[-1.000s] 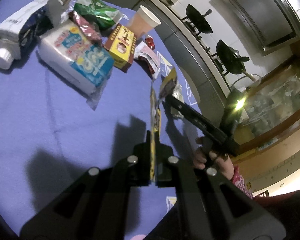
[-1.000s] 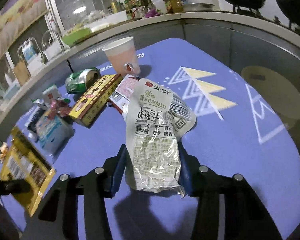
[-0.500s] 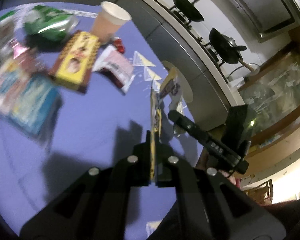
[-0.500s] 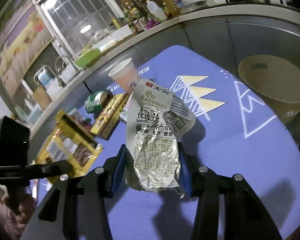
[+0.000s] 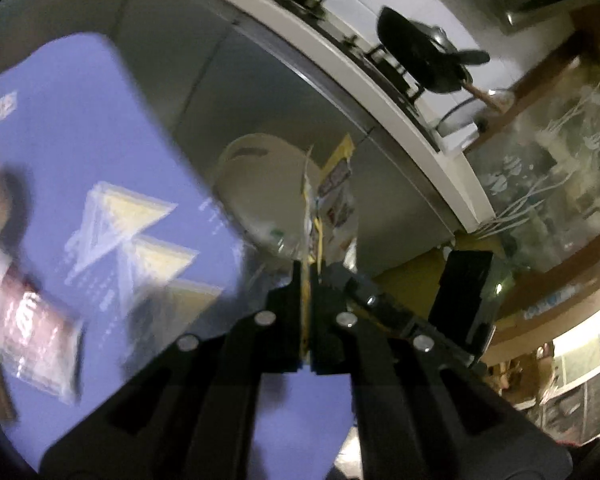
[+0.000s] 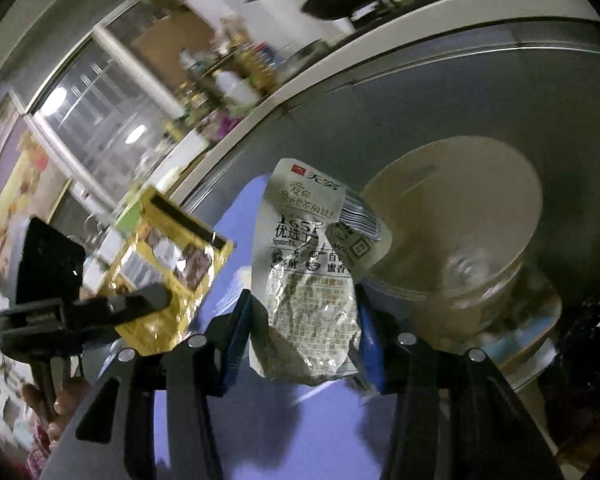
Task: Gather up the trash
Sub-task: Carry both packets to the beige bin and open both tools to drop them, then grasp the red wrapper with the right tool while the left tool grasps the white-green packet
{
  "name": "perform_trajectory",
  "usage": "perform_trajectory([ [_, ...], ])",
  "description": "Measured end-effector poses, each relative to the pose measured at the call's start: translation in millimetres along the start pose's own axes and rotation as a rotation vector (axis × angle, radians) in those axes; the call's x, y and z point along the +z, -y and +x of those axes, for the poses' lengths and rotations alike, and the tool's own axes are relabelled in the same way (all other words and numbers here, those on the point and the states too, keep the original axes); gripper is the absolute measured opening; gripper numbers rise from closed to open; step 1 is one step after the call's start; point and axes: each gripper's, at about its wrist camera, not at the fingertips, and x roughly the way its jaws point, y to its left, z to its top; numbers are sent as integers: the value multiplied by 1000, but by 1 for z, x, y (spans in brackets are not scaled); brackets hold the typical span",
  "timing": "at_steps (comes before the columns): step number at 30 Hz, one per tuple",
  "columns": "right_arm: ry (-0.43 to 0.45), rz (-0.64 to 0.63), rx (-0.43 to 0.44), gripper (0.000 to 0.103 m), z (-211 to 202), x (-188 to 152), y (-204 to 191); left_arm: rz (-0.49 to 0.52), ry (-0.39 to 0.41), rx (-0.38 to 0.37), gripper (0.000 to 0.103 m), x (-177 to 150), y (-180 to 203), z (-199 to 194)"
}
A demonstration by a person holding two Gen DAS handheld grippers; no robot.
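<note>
My left gripper [image 5: 310,280] is shut on a flat yellow snack wrapper [image 5: 313,216], seen edge-on and standing up between the jaws. In the right wrist view the same yellow wrapper [image 6: 168,268] hangs at the left. My right gripper [image 6: 304,320] is shut on a crumpled white food pouch [image 6: 308,280] with printed text and a barcode. A beige round bin [image 6: 460,216] stands on the floor just past the table's edge, right of the pouch. The left wrist view shows the bin [image 5: 260,176] behind the wrapper, with the right gripper [image 5: 364,296] beside my left one.
The purple table [image 5: 80,140] with yellow triangle marks runs to the left; a red-and-white packet [image 5: 32,332] lies blurred on it. Grey cabinet fronts and a white counter [image 5: 360,68] with black pans stand behind the bin. A hand [image 6: 56,404] shows at lower left.
Both grippers have swung off the pile of trash and over to the table's edge by the bin, each keeping its wrapper. The cup, box and can have left both views.
</note>
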Motion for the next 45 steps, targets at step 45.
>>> perform_trajectory([
  [45,-399,-167,362,29,77,-90,-160,-272,319,358,7,-200,-137,-193],
])
